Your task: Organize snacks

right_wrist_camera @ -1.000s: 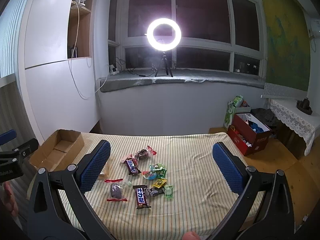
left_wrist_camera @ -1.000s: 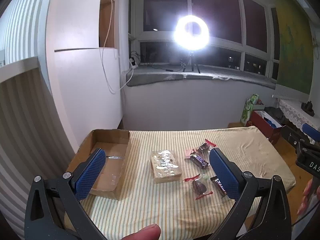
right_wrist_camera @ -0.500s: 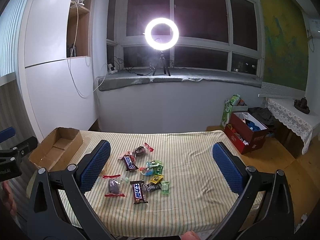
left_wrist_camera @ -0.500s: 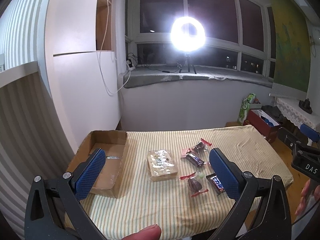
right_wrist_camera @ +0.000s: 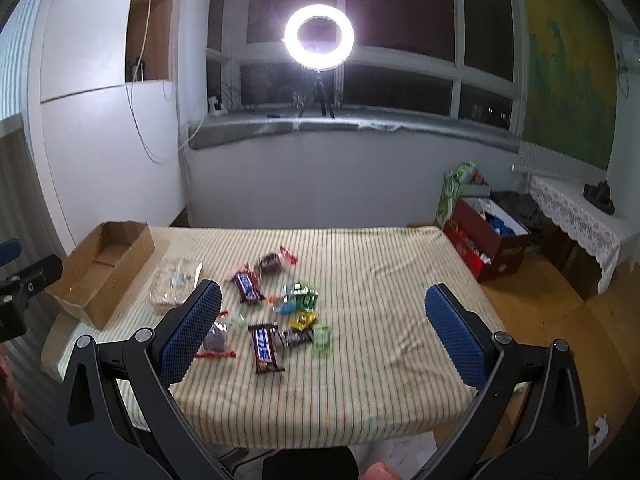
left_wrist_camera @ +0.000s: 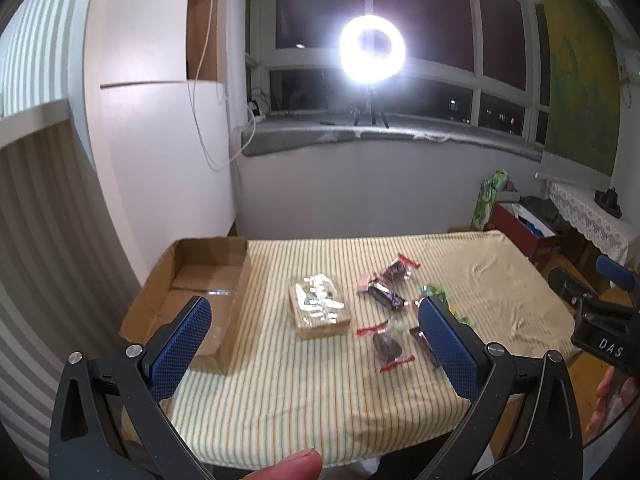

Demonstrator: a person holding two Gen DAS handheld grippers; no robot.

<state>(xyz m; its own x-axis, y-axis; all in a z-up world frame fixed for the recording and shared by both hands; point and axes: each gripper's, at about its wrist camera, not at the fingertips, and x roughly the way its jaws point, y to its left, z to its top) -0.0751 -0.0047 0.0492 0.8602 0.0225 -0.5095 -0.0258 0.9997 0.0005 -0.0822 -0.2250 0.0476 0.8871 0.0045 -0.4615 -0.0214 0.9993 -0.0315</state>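
Left wrist view has drawn back and lifted from a second ago; the left gripper [left_wrist_camera: 312, 332] and right gripper [right_wrist_camera: 320, 332] gape empty. Snacks [right_wrist_camera: 276, 312] lie right of the cardboard box [left_wrist_camera: 192, 292], so sorting hasn't begun.

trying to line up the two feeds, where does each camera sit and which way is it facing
Left wrist: on the left claw, held above the table's near-left edge, facing the cardboard box and window; both blue pads and a thumb tip show.
Right wrist: on the right claw, further right, facing the snack pile; pads show.
Shared: box, clear cookie pack, Snickers bars, ring light; each view catches the other claw at its edge.
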